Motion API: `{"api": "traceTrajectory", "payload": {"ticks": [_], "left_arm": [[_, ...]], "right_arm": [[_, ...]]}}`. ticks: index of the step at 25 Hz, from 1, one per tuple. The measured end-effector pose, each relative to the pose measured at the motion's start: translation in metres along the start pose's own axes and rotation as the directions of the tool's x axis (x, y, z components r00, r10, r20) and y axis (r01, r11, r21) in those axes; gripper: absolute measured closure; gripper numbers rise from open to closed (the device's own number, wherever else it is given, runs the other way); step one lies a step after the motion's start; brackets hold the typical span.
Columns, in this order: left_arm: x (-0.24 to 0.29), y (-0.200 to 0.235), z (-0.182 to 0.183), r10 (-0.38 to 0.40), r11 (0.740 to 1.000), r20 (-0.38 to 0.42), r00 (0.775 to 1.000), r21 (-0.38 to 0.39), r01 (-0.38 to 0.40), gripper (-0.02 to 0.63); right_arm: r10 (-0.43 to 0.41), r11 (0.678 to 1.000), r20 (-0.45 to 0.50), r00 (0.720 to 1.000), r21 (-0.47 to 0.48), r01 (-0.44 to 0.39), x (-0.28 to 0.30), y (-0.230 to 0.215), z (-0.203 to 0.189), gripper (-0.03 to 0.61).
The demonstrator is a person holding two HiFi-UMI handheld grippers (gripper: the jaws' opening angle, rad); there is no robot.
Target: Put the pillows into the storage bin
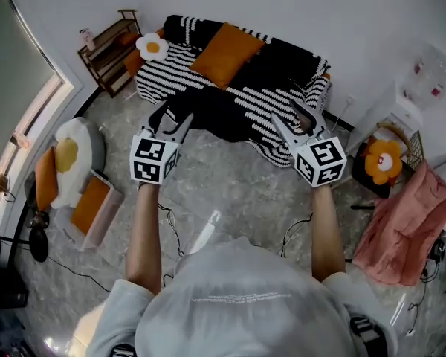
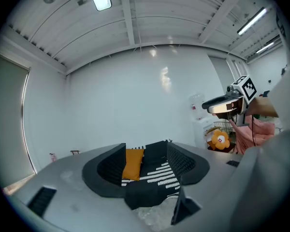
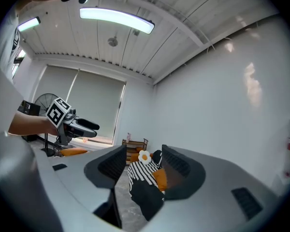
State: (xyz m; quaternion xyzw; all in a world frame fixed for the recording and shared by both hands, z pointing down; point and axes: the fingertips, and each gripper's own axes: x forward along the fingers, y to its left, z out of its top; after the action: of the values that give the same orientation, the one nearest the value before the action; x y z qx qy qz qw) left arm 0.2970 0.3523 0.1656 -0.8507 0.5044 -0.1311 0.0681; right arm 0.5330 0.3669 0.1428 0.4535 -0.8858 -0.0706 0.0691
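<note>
A large orange pillow (image 1: 227, 52) (image 2: 132, 163) leans on the black-and-white striped sofa (image 1: 282, 88), and a white daisy pillow (image 1: 152, 47) (image 3: 144, 155) sits at the sofa's left end. By the left wall a low open bin (image 1: 113, 203) holds another orange pillow (image 1: 89, 205). Both grippers are held level in front of the sofa and short of it. My left gripper (image 1: 172, 117) (image 2: 147, 173) is open with nothing between its jaws. The jaws of my right gripper (image 1: 288, 117) (image 3: 142, 173) also stand open and empty.
A fried-egg pillow (image 1: 68, 157) lies on a grey round seat beside the bin. A wooden shelf (image 1: 108, 47) stands left of the sofa. At the right are an orange flower cushion (image 1: 384, 162), a pink cloth (image 1: 409, 222) and a white appliance (image 1: 409, 95). Cables (image 1: 171, 229) cross the floor.
</note>
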Motion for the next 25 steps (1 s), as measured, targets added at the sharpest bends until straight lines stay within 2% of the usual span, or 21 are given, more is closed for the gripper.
{"api": "traceTrajectory", "payload": {"ticks": [7,13,25], "left_arm": [[0.011,-0.022,0.007,-0.018,1.000,0.017,1.000,0.011,0.018,0.344],[0.023,-0.036,0.003,-0.013,1.000,-0.028,1.000,0.013,0.014,0.344],[0.058,-0.063,-0.006,-0.006,1.000,-0.085,0.996,-0.003,0.006,0.344]], "right_arm": [[0.049,0.999,-0.026,0.998,-0.017,-0.049,-0.005,-0.009,-0.013,0.285],[0.082,0.997,-0.017,0.997,0.006,-0.082,-0.011,-0.023,-0.021,0.283],[0.108,0.994,-0.075,0.991,0.018,-0.107,-0.017,-0.068,-0.053,0.295]]}}
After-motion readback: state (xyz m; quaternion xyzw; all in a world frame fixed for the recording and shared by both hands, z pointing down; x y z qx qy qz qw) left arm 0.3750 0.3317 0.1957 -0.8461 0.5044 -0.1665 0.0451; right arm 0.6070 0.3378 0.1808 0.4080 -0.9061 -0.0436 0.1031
